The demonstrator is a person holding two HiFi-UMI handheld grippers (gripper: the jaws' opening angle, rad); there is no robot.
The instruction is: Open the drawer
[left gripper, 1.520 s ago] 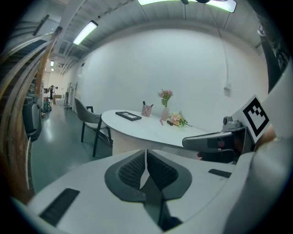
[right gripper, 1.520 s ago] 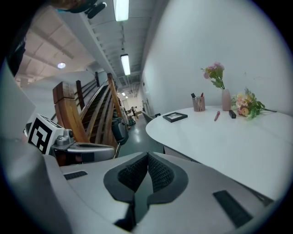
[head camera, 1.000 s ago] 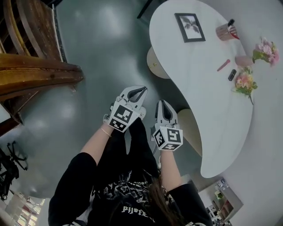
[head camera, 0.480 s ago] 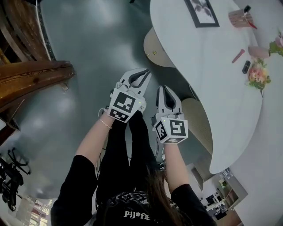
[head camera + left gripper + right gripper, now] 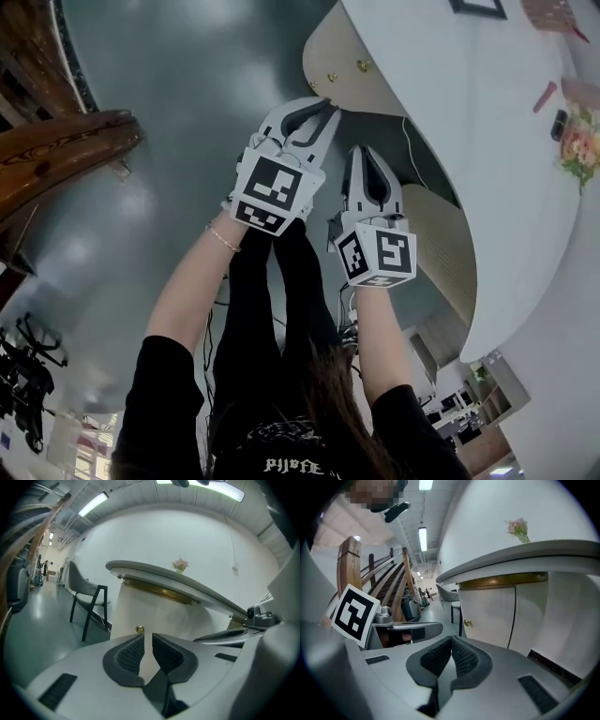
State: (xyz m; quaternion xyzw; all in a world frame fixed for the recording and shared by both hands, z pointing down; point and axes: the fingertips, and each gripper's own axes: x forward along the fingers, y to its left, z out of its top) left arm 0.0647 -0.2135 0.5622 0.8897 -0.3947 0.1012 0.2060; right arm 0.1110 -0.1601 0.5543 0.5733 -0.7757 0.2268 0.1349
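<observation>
The drawer front (image 5: 339, 58) is a cream curved panel under the white table top (image 5: 469, 141), with small brass knobs (image 5: 330, 77). My left gripper (image 5: 326, 105) points at that panel, just short of it. In the left gripper view one knob (image 5: 139, 629) shows right above the tips of the left gripper (image 5: 148, 635). Its jaws are opening, with a narrow gap and nothing between them. My right gripper (image 5: 364, 150) is beside it to the right, shut and empty. The right gripper view has the right gripper (image 5: 451, 639) with pads together and a knob (image 5: 466, 622) farther off.
A second cream pedestal (image 5: 441, 253) stands under the table to the right. A dark wooden stair rail (image 5: 56, 150) runs along the left. A chair (image 5: 89, 602) stands by the wall beyond the cabinet. Flowers (image 5: 581, 141) and small items lie on the table top.
Both grippers have come closer to the cream panel with the knobs, staying side by side. The left jaws show a slight gap now.
</observation>
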